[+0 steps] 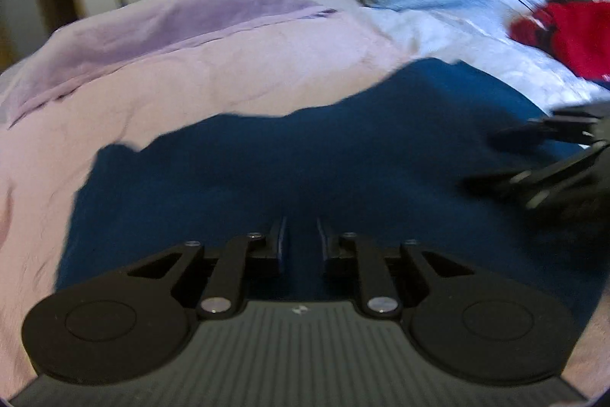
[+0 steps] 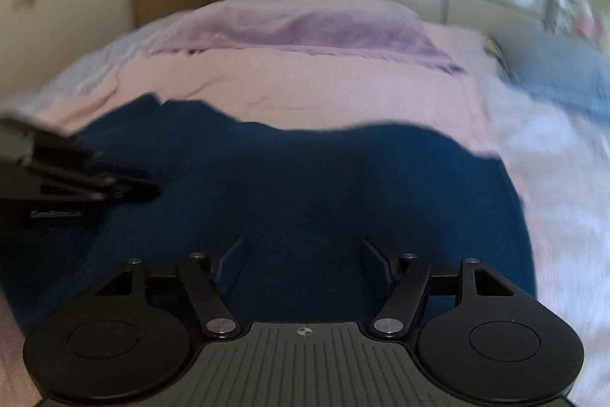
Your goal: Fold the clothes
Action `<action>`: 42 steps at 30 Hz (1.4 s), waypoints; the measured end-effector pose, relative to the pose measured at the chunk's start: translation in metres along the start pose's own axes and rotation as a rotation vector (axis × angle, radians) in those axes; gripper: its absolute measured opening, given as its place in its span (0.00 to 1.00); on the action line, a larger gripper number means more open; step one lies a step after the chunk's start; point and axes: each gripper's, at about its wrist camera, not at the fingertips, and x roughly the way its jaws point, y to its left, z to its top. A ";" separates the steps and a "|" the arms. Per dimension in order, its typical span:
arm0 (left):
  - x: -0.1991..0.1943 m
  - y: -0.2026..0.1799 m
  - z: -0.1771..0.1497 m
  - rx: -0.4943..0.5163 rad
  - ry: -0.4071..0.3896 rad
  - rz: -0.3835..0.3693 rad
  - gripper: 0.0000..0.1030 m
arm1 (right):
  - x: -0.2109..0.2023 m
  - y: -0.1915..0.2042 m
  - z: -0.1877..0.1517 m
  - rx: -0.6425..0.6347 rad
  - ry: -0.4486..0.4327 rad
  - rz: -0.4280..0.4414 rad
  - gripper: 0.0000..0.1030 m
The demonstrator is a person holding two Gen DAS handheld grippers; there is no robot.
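The soft, light navy garment fills mid-frame; left gripper narrow, right gripper wide, best pinching its far edge.

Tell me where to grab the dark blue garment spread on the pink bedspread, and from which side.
Grip the dark blue garment at its wavy far edge, one gripper toward each end, coming in low from the near side. That edge lies loose against the pink bedspread, so it probably lifts cleanly. The left gripper and right gripper hang over its middle.
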 end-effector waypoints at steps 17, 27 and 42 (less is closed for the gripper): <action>-0.080 0.027 -0.074 -0.192 0.006 0.201 0.08 | -0.075 0.005 -0.031 0.145 -0.038 -0.062 0.64; -0.131 0.055 -0.100 -0.366 -0.019 0.223 0.04 | -0.125 -0.033 -0.061 0.372 -0.012 -0.160 0.60; -0.145 0.107 -0.160 -1.154 -0.079 -0.119 0.29 | -0.152 -0.100 -0.156 1.280 -0.188 0.183 0.60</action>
